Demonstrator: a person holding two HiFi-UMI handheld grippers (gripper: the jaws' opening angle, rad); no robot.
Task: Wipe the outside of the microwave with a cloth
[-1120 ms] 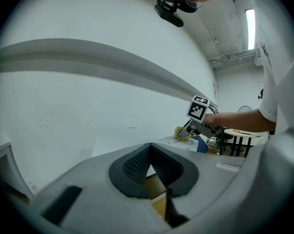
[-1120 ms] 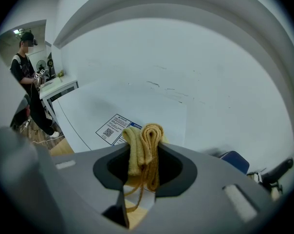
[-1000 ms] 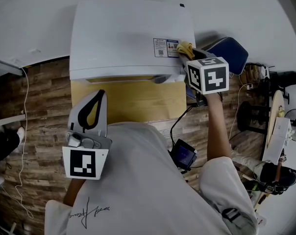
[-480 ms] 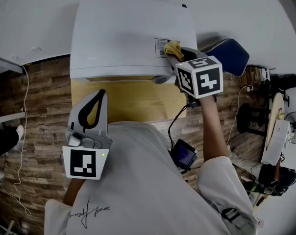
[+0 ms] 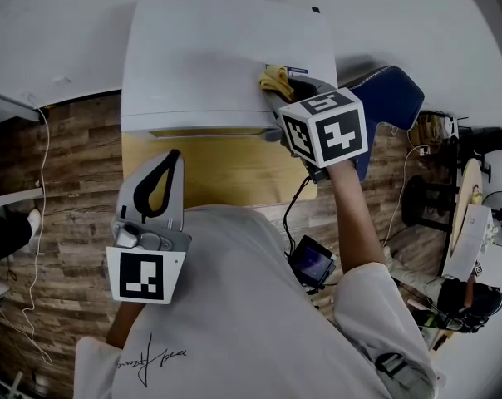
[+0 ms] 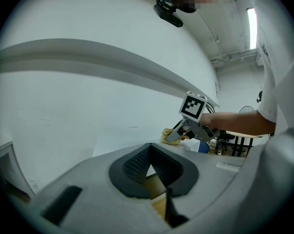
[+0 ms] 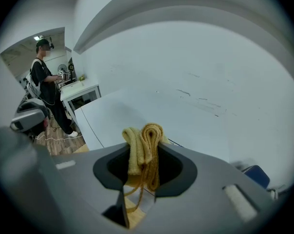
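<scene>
The white microwave (image 5: 209, 56) stands on a yellowish wooden table (image 5: 218, 169), seen from above in the head view. My right gripper (image 5: 278, 86) is shut on a folded yellow cloth (image 5: 273, 80) and presses it on the microwave's top, near the front right corner. In the right gripper view the cloth (image 7: 144, 150) sticks up between the jaws, with the white top (image 7: 127, 116) beyond. My left gripper (image 5: 161, 181) hangs above the table's front left, jaws together with nothing between them. In the left gripper view the right gripper (image 6: 178, 133) and cloth (image 6: 167, 135) show on the microwave.
A blue chair (image 5: 384, 98) stands right of the table. A black device on a cable (image 5: 312, 262) hangs at my waist. Stools and a fan (image 5: 467, 198) clutter the far right floor. A person (image 7: 45, 91) stands by a white desk (image 7: 79, 92) off to the left.
My right gripper has slid left along the microwave's top with the cloth, away from the right edge and over the label. The left gripper has stayed put.
</scene>
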